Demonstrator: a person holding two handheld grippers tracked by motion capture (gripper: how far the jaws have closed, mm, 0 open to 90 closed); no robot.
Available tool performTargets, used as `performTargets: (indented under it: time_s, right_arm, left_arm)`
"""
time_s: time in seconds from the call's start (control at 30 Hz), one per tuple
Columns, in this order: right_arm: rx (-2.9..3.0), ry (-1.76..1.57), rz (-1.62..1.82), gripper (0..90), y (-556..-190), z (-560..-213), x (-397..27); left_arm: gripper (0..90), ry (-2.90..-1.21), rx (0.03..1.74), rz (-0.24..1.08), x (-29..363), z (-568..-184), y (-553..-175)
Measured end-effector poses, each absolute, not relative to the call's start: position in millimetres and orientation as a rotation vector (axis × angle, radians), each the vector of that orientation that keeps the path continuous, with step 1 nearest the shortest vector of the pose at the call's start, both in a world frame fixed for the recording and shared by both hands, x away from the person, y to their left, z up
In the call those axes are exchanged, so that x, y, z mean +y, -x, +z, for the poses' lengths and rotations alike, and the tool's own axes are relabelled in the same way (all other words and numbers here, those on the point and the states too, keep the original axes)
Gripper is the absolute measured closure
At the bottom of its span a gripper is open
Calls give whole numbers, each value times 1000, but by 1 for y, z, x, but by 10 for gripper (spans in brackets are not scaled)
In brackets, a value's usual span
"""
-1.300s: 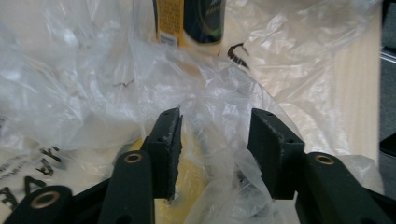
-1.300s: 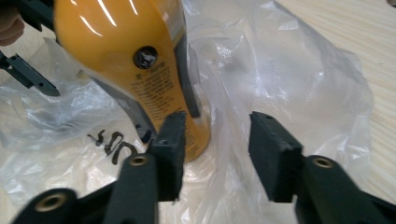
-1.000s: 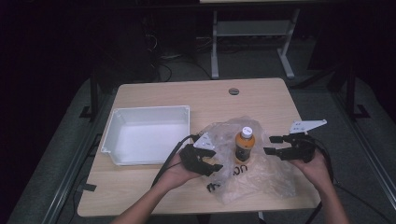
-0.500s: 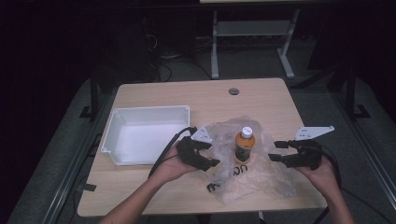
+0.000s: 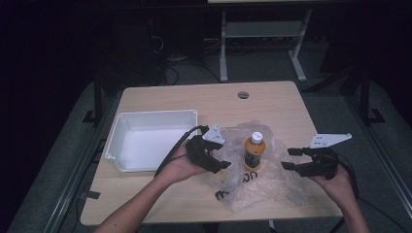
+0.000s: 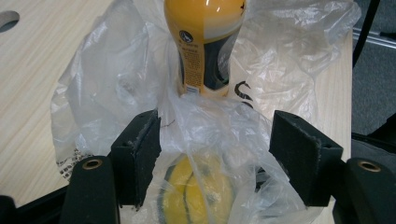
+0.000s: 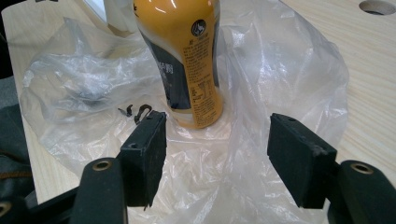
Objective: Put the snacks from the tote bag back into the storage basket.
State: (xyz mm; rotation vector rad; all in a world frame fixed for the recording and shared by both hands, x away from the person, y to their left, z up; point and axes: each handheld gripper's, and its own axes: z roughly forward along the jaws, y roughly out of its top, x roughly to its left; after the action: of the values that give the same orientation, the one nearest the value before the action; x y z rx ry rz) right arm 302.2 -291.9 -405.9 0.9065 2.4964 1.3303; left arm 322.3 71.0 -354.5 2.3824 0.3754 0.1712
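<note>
Both grippers (image 5: 226,162) (image 5: 289,159) gape empty; crumpled bag (image 6: 210,135) veils a yellow object (image 6: 194,191)

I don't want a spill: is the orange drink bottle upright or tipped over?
Upright. The bottle stands on its base on the clear plastic bag, white cap on top, between both grippers.

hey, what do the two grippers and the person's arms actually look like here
Both the left gripper and the right gripper are matte black, each with two blocky jaws faced in dark textured padding and held by brass-coloured screws. A pale grey three-cornered plate with small holes sits on top of each, and a black cable trails back from each. The forearms are bare, with no sleeves in sight.
</note>
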Motion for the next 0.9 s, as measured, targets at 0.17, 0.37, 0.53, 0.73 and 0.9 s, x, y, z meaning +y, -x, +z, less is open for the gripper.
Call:
performTargets:
  time_s: [0.17,0.37,0.53,0.73,0.9]
  right_arm:
    - [2483,-906,1345,365,-301,-404,-294]
    - [2482,-926,1342,359,-300,-408,-298]
    - [2474,-933,1357,346,-300,-410,-299]
    - [2499,-900,1343,335,-300,-412,-297]
    - [2505,-895,1348,328,-300,-413,-298]
  left_arm:
    - [330,-2393,356,166,68,-352,-325]
    - [329,-2388,338,156,66,-350,-327]
    - [326,-2400,330,159,62,-347,-333]
    - [311,-2382,346,159,56,-343,-338]
    - [305,-2397,317,154,46,-342,-343]
